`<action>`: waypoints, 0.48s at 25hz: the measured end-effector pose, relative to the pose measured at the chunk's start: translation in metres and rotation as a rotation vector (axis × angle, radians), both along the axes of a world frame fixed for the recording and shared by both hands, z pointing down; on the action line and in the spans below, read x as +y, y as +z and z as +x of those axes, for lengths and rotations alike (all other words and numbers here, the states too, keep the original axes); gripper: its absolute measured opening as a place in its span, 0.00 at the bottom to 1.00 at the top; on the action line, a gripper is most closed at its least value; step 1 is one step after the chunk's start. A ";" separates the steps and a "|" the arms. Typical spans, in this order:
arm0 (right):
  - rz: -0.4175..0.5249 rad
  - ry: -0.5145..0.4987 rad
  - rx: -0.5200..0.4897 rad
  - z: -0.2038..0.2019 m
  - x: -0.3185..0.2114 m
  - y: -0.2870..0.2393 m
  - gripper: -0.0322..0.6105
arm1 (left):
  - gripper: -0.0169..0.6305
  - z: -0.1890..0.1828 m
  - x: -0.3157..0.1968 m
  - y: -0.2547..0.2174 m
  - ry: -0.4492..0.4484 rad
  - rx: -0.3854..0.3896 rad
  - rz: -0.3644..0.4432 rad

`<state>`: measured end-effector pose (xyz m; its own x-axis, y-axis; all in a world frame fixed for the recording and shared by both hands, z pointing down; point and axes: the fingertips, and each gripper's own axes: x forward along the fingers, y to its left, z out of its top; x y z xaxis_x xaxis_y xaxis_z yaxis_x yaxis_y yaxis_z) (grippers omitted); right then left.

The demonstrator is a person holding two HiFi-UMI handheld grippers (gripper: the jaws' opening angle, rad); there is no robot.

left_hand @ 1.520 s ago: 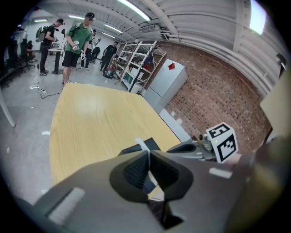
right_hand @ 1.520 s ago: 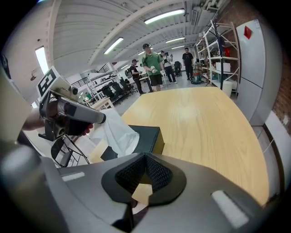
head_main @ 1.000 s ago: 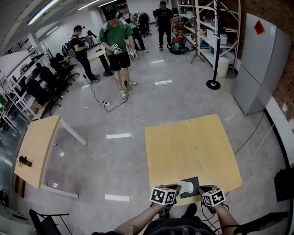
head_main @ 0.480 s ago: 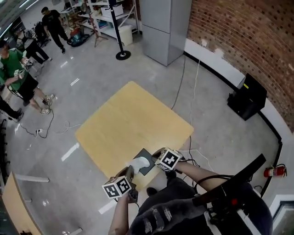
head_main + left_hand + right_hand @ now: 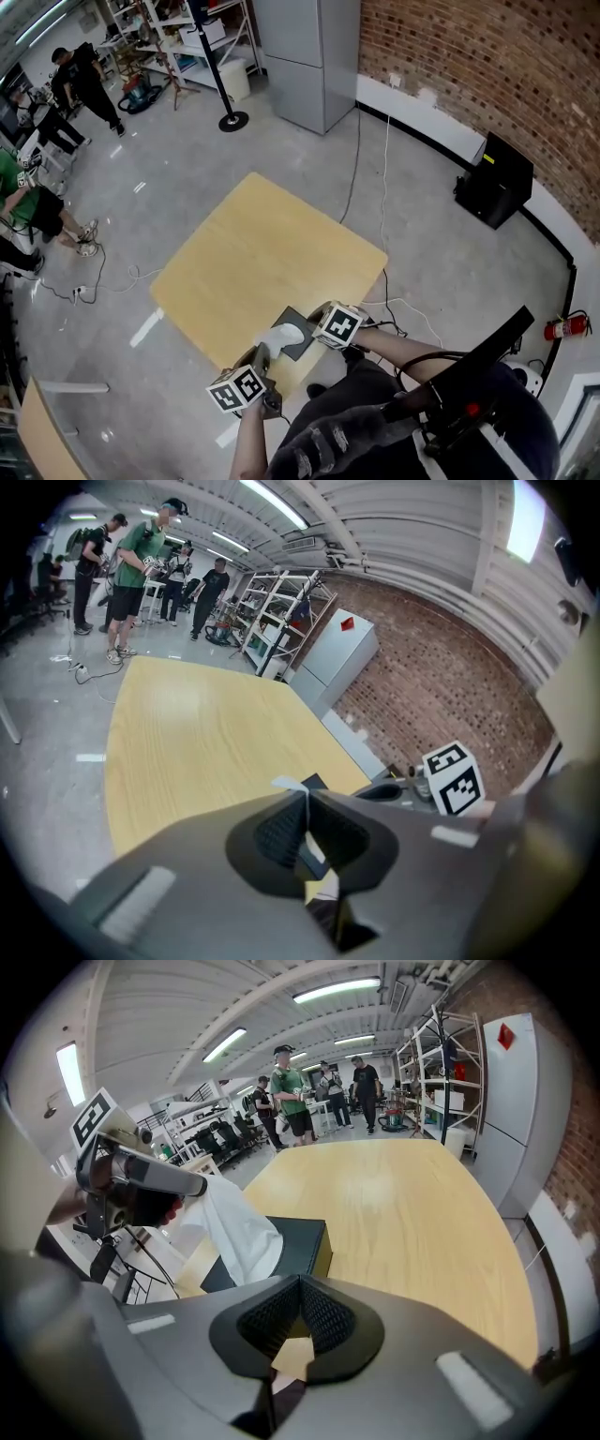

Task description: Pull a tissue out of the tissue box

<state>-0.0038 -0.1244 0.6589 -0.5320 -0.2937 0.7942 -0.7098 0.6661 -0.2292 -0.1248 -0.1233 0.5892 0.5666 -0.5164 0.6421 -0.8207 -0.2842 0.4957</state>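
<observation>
A black tissue box [image 5: 298,1241] lies near the close edge of the wooden table [image 5: 272,253]. A white tissue [image 5: 234,1227] stretches from the box's top up and left to my left gripper [image 5: 195,1187], which is shut on its upper end. In the left gripper view a thin white tissue edge [image 5: 289,784] shows pinched between the closed jaws of the left gripper [image 5: 305,795]. My right gripper [image 5: 300,1281] is shut with nothing between its jaws, just short of the box's near side. In the head view the tissue [image 5: 279,335] rises over the box [image 5: 302,330] between left gripper [image 5: 263,351] and right gripper [image 5: 317,319].
A brick wall [image 5: 487,75] and a grey cabinet [image 5: 309,52] stand beyond the table. Cables [image 5: 375,187] trail over the floor on its right. Several people [image 5: 291,1091] stand far off by metal shelves [image 5: 441,1063]. Most of the tabletop beyond the box is bare wood.
The head view has swung round from the open room toward the brick wall. Both grippers and the raised tissue keep about the same places over the box.
</observation>
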 end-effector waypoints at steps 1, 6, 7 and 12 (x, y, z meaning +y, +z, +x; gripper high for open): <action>0.000 0.001 -0.001 0.000 0.000 0.001 0.05 | 0.03 -0.001 0.000 0.000 -0.004 -0.001 0.004; 0.007 0.001 -0.001 0.004 -0.003 0.001 0.05 | 0.03 -0.001 -0.004 -0.005 -0.027 0.001 0.025; 0.008 0.000 0.000 0.005 -0.003 0.000 0.05 | 0.03 -0.001 -0.004 -0.006 -0.031 0.002 0.029; 0.006 -0.002 0.002 0.002 -0.003 0.003 0.05 | 0.03 -0.008 -0.007 -0.008 -0.042 0.003 0.042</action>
